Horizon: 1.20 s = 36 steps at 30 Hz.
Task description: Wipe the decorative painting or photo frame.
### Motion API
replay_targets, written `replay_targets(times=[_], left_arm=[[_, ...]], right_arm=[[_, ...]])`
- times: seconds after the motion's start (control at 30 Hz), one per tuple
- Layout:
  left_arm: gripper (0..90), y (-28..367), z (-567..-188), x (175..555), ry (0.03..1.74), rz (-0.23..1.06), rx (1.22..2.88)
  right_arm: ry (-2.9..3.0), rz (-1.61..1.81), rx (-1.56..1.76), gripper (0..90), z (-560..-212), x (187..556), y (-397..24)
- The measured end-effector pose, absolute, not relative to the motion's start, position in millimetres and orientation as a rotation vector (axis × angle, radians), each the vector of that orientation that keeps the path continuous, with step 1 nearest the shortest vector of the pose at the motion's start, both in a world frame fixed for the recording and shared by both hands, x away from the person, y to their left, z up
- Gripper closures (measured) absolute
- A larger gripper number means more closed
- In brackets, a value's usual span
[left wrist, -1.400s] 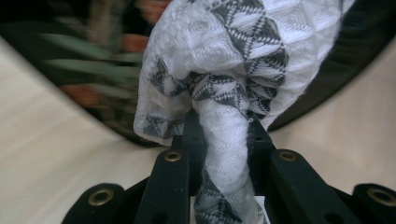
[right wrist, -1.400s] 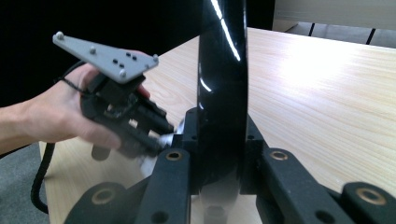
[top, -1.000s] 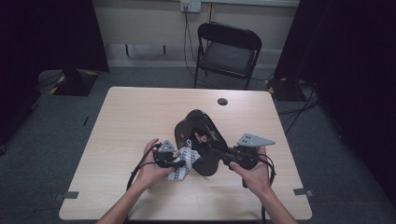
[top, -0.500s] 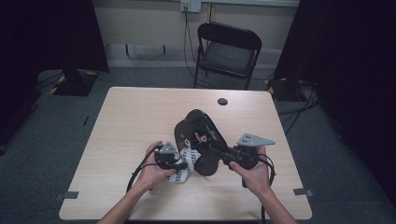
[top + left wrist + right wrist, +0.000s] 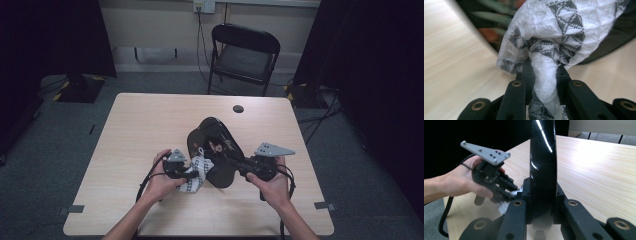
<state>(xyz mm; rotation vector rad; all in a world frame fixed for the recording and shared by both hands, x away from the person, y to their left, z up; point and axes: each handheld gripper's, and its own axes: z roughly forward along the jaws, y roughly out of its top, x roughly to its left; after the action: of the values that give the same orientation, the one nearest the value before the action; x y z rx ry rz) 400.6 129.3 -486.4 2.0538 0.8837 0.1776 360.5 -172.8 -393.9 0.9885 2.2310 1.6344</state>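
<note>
A glossy black oval dish (image 5: 215,142) is tilted up off the table, and my right gripper (image 5: 234,165) is shut on its near rim. In the right gripper view the dish's edge (image 5: 542,157) rises between the jaws of my right gripper (image 5: 542,192). My left gripper (image 5: 194,173) is shut on a white cloth with a grey triangle pattern (image 5: 198,170), bunched against the dish's left side. In the left gripper view the cloth (image 5: 549,37) billows over my left gripper (image 5: 544,72), with the dish's painted inside (image 5: 489,17) behind it. My left gripper (image 5: 509,191) also shows in the right gripper view.
The light wooden table (image 5: 145,120) has bare room at the back and left. A small black round thing (image 5: 238,108) lies near its far edge. A black folding chair (image 5: 245,55) stands beyond the table.
The left gripper with the cloth has shifted slightly against the dish. The right hand and the dish have stayed put.
</note>
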Motion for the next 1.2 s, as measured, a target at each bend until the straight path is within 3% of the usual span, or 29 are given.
replay_targets(times=[0.2, 1.2], left_arm=[[76.5, 151.4, -479.3, 407.1, 0.96, 0.194, 1.958], [75.4, 147.7, -336.5, 357.4, 0.621, 0.361, 1.604]], right_arm=[[2.236, 1.641, 0.977, 80.0, -394.2, 361.3, -172.0], [2.329, 1.685, 0.843, 80.7, -394.3, 349.3, -147.4]])
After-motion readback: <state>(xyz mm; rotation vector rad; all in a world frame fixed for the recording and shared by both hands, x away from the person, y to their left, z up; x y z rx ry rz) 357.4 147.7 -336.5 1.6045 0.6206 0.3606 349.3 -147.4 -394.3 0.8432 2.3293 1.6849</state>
